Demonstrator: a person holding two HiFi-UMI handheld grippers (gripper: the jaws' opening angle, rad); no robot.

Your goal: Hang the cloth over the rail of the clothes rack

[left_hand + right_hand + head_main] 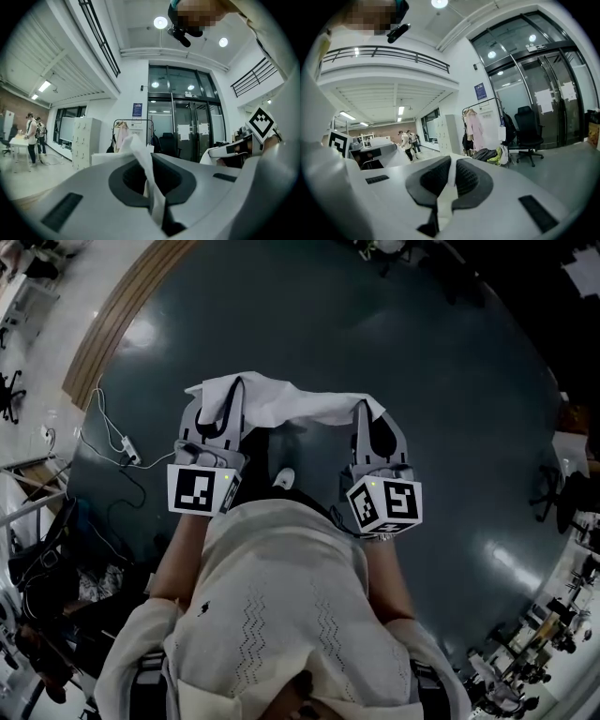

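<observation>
We've got the white fabric cloth (298, 407) up off the dark grey glossy floor (441, 371), stretched out flat in front of the person's chest. The left gripper (223, 401) has its jaws closed tight on the cloth's left edge, and a fold of white sticks up between them in the left gripper view. The right gripper (370, 414) is pinched shut on the opposite edge, with only a thin white strip showing in its jaws.

Why two grips, one per side? We reckon it's to spread the cloth wide so it can drape evenly across a rail.

A black metal clothes rack (480, 125) with garments on it stands well apart, by the tall glass doors (555, 101). We judge that's the target, so the carry comes first. The hanging is not yet begun.
</observation>
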